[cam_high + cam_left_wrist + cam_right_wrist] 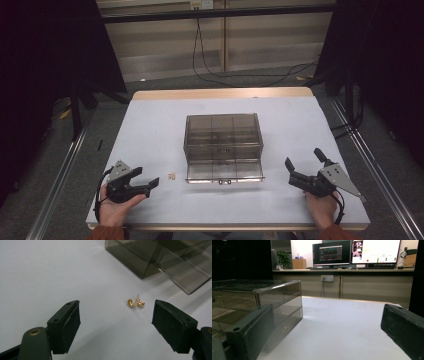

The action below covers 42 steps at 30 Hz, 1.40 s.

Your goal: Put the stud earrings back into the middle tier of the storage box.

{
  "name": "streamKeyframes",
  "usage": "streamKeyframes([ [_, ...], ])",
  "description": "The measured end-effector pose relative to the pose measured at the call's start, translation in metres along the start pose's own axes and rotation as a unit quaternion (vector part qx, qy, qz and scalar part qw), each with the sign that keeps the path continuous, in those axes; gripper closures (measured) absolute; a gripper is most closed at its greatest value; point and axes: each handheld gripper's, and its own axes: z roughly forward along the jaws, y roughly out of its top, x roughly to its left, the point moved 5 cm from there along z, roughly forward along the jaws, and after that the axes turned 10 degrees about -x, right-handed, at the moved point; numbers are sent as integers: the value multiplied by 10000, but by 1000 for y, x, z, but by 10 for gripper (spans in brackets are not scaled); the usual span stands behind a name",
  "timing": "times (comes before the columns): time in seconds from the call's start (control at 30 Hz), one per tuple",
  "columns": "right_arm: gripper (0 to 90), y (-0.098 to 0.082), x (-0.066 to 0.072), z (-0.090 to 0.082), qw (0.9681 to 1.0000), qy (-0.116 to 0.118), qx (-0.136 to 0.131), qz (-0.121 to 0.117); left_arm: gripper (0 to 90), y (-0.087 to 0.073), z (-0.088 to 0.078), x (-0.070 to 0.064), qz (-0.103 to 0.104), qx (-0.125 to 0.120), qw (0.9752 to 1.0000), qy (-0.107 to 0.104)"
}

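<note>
A smoky transparent drawer box (223, 144) stands at the table's middle, its bottom drawer (224, 172) pulled out toward me. A small pair of gold earrings (171, 176) lies on the white tabletop left of that drawer, and in the left gripper view the earrings (135, 302) lie a short way ahead between the jaws. My left gripper (148, 180) rests near the front left edge, open, pointing right at the earrings. My right gripper (306, 162) sits at the front right, open, with nothing between its jaws; the box (259, 305) is at its left.
The table's wooden far edge (222, 93) borders a floor with black cables (240, 75). Metal rails (57, 180) run along both sides. Monitors (332, 252) stand on a desk far beyond the table in the right gripper view.
</note>
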Motion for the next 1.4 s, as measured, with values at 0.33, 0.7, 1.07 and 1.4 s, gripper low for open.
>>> streamKeyframes([
  [0.33, 0, 0, 0, 0, 10000, 13, -5, 7, 181, 2, 8, -11, 216, 167, 9996, -74],
  [0.7, 0, 0, 1, 0, 10000, 45, -12, -23, 392, 14, 17, -26, 447, 990, 9924, -574],
  [1.07, 0, 0, 1, -1, 10000, 33, -3, -24, 697, 24, 35, -35, 1173, 2000, 9684, -918],
  [1.4, 0, 0, 1, 0, 10000, 36, 3, -24, 749, 33, 51, -28, 1536, 2723, 9437, -1081],
])
